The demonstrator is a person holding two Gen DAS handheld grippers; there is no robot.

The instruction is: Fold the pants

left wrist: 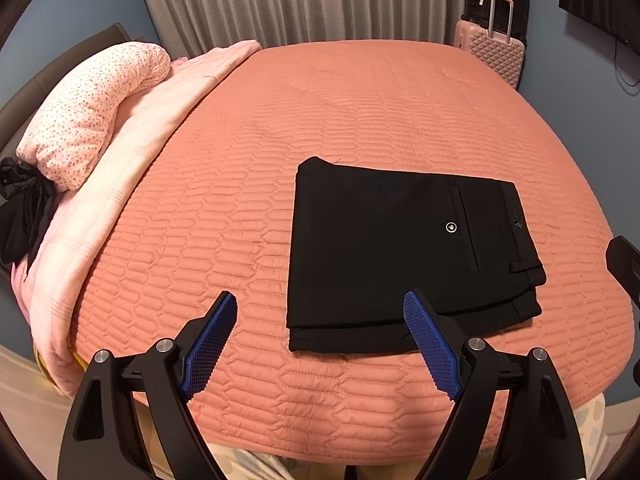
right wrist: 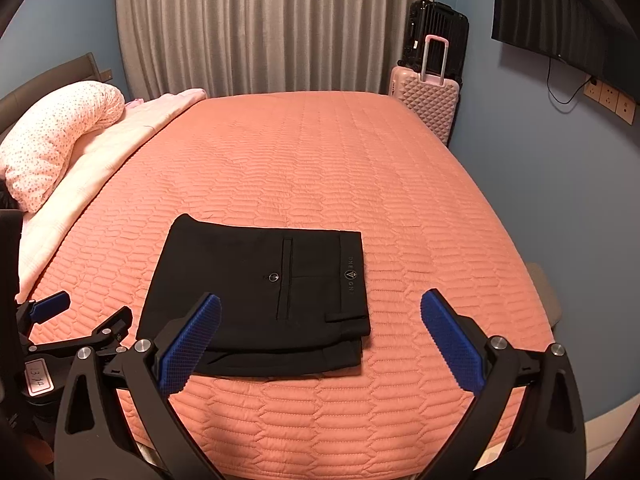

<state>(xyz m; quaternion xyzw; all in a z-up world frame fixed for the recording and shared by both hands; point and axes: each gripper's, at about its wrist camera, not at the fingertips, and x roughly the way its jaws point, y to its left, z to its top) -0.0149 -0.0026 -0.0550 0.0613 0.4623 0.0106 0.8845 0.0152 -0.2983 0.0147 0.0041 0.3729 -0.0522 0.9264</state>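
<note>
Nearest are the two pairs of tongs, both held above the near edge of the bed. The left tongs (left wrist: 320,312) stand spread wide with nothing between their blue pads, and the right tongs (right wrist: 320,314) gape just as wide, also holding nothing. Neither touches the cloth.

Just beyond them the black pants (left wrist: 404,252) lie folded into a flat, squarish stack on the salmon quilted bedspread (left wrist: 352,112), close to the near edge. The waistband with its belt loop faces right, a buttoned back pocket faces up, and lower layers peek out along the near side.

Farther off on the left, a spotted pink pillow (left wrist: 88,116) rests on a pale pink blanket (left wrist: 160,120). At the far right corner stands a pink suitcase (right wrist: 430,106) with a black suitcase (right wrist: 438,34) behind it, and grey curtains (right wrist: 272,24) hang along the far wall.
</note>
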